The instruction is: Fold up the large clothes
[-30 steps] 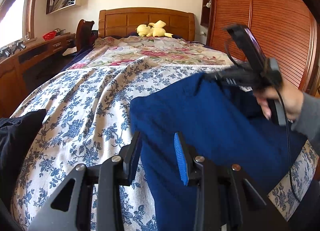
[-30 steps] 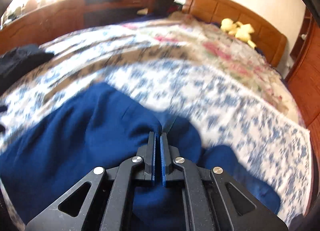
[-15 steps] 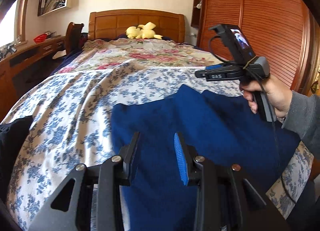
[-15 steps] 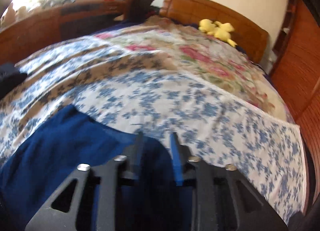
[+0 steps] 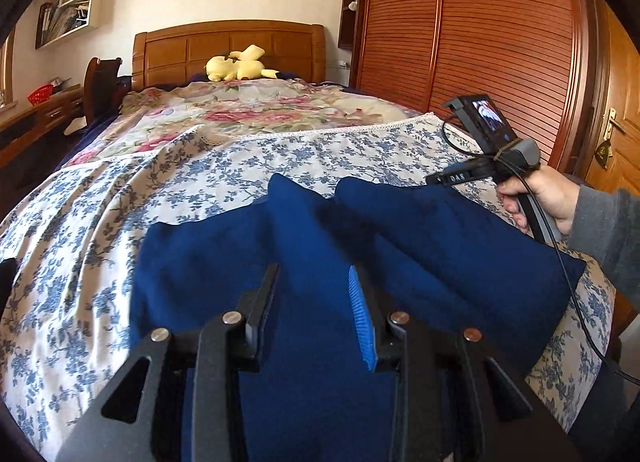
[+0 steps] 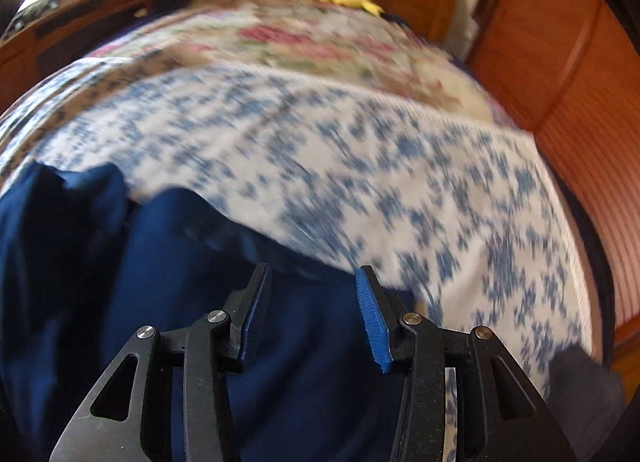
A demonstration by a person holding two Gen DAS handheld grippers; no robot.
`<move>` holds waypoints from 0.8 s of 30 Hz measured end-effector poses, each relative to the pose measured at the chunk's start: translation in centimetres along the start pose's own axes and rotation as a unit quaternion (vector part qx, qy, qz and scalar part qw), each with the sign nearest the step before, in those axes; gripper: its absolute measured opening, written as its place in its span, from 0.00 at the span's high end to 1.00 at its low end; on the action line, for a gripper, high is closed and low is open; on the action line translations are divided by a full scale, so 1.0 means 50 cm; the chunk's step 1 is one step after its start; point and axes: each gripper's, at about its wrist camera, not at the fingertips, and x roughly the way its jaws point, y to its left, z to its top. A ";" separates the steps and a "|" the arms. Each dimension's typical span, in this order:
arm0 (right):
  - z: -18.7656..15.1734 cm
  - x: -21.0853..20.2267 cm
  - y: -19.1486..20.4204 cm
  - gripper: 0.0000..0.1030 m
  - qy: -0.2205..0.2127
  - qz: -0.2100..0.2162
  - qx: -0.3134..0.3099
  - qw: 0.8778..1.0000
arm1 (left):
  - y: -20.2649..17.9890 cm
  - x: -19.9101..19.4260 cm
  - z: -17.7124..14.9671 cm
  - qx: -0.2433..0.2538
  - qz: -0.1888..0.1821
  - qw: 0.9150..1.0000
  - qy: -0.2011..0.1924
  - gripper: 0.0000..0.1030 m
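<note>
A large dark blue garment [image 5: 440, 246] lies spread on the flowered bedspread [image 5: 200, 181] at the near end of the bed. My left gripper [image 5: 313, 274] hovers over its near part, jaws apart, with only cloth lying below the gap. My right gripper [image 6: 312, 274] is open above the garment's [image 6: 120, 262] right edge, nothing pinched between its blue pads [image 6: 372, 326]. In the left wrist view a hand [image 5: 540, 197] in a grey sleeve holds the right gripper's handle at the garment's far right side. The right wrist view is blurred by motion.
A yellow plush toy [image 5: 238, 65] lies by the wooden headboard [image 5: 228, 45]. A slatted wooden wardrobe [image 5: 480, 41] runs along the bed's right side, a desk [image 5: 36, 113] and chair [image 5: 100, 81] stand on the left. A dark garment [image 5: 6, 274] shows at the left edge.
The right gripper was shut on a fold of the blue garment; it has let go, opened and swung right. The garment now lies flatter. The left gripper shifted sideways, jaws unchanged.
</note>
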 end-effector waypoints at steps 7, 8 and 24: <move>-0.044 0.036 -0.064 0.57 0.037 0.009 0.036 0.999 | -0.020 0.036 0.009 0.003 -0.020 1.000 0.008 0.65; -0.050 0.042 -0.073 0.57 0.041 0.012 0.043 0.998 | -0.024 0.039 0.010 0.004 -0.023 1.000 0.010 0.64; -0.028 -0.041 -0.190 1.00 -0.052 -0.008 0.145 0.988 | -0.037 0.045 0.005 0.014 -0.022 1.000 0.016 0.64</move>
